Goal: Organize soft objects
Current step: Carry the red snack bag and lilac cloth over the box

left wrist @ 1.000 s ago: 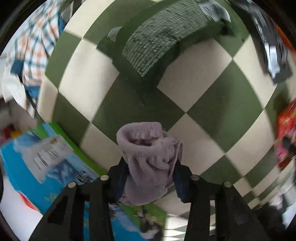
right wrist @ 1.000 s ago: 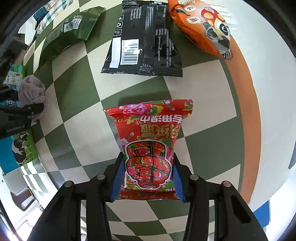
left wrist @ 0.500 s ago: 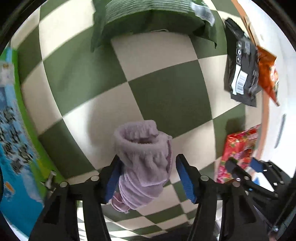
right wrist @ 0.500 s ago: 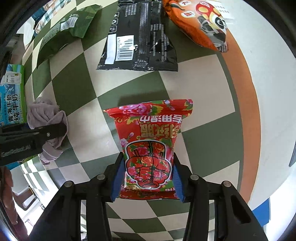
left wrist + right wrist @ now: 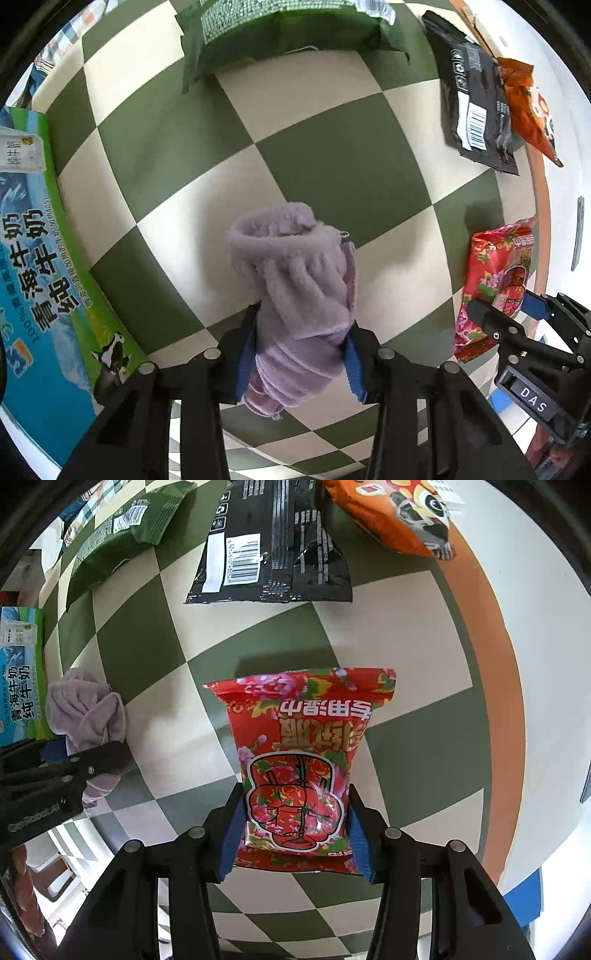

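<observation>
A rolled lilac fleece cloth (image 5: 295,295) hangs over the chequered tablecloth (image 5: 332,166), and my left gripper (image 5: 303,321) is closing tight, its blue pads pressed into the cloth's lower half. In the right wrist view the cloth (image 5: 85,709) shows at the left, with one left finger (image 5: 99,755) across it. A red flowered packet (image 5: 303,720) lies flat on the table. My right gripper (image 5: 295,797) pinches the packet's near end while its jaws are opening. The packet (image 5: 495,266) and the right gripper (image 5: 508,310) also show at the right of the left wrist view.
A green pouch (image 5: 288,33) lies at the far side, with a black packet (image 5: 476,99) and an orange packet (image 5: 528,107) to its right. A blue and green milk carton box (image 5: 37,277) stands at the left. An orange band (image 5: 487,664) runs along the table's right edge.
My left gripper carried the lilac cloth away from the milk box towards the red packet, its pads loosening midway and then pressing in again. The right gripper and red packet stayed put.
</observation>
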`<state>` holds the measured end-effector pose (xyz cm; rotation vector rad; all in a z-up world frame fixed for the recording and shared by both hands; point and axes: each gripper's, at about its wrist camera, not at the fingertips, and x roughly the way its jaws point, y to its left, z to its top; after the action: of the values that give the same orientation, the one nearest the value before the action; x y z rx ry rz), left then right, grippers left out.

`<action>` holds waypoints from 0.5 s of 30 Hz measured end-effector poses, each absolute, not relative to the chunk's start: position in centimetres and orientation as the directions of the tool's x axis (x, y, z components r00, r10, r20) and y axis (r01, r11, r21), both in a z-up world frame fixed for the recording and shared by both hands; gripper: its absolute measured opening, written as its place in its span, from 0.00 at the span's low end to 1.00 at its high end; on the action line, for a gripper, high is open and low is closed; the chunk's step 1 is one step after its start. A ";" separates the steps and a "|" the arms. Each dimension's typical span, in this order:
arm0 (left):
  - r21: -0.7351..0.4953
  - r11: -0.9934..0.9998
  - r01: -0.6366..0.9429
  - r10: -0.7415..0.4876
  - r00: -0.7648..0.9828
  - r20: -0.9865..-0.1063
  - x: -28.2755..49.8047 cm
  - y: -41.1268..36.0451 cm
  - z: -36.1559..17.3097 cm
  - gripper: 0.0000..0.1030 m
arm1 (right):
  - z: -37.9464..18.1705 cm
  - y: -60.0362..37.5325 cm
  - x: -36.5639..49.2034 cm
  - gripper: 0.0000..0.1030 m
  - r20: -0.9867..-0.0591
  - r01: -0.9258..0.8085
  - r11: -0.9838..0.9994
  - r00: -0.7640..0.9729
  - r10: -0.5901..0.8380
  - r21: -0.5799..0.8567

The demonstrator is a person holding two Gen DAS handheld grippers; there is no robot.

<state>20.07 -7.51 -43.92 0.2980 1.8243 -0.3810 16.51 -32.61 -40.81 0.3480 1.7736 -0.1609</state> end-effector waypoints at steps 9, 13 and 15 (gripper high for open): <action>-0.190 0.931 0.310 -0.139 -0.180 -0.974 15.2 -3.7 -38.8 0.35 | -38.4 -29.9 14.3 0.45 -0.983 0.285 0.955 -0.134 0.122 0.080; -0.261 0.928 0.265 -0.249 -0.080 -0.965 12.9 -0.4 -32.9 0.35 | -34.0 -28.1 13.3 0.45 -0.978 0.287 0.941 -0.049 0.202 0.180; -0.267 0.933 0.242 -0.271 -0.017 -0.962 13.2 1.2 -29.3 0.35 | -31.1 -26.5 13.1 0.45 -0.971 0.266 0.935 0.002 0.240 0.232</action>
<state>13.17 1.22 -29.32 -0.0240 1.5344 -0.4072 13.08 -26.50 -31.13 0.4020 1.5826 -0.0211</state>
